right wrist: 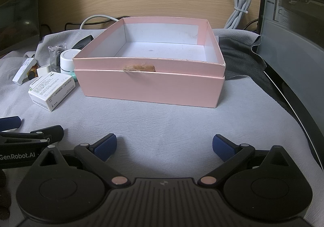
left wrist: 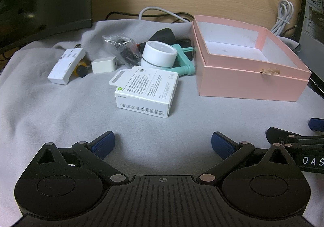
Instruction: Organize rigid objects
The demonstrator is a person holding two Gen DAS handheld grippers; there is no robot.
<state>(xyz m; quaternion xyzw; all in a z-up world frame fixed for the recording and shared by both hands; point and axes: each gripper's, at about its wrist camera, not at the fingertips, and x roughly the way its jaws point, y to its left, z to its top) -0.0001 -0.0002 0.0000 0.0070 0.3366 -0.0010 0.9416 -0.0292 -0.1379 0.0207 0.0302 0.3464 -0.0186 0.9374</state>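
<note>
An open, empty pink box (left wrist: 253,83) (right wrist: 149,89) stands on grey cloth. Left of it lie a white printed carton (left wrist: 146,90) (right wrist: 51,90), a white round device (left wrist: 159,54) (right wrist: 67,58) on a teal part (left wrist: 183,60), a white charger cube (left wrist: 104,64), a white flat adapter (left wrist: 65,65) (right wrist: 23,73), a yellow-black item (left wrist: 80,70), a clear bag of small parts (left wrist: 123,48) and a black object (left wrist: 165,34). My left gripper (left wrist: 163,144) is open and empty, short of the carton. My right gripper (right wrist: 164,146) is open and empty, in front of the box.
The grey cloth (left wrist: 60,115) covers the desk. A dark monitor (left wrist: 40,0) stands at the back left. A computer case (right wrist: 293,34) stands at the right. Coiled white cable (right wrist: 240,8) hangs on the wooden back panel. Dark cloth (right wrist: 241,58) lies right of the box.
</note>
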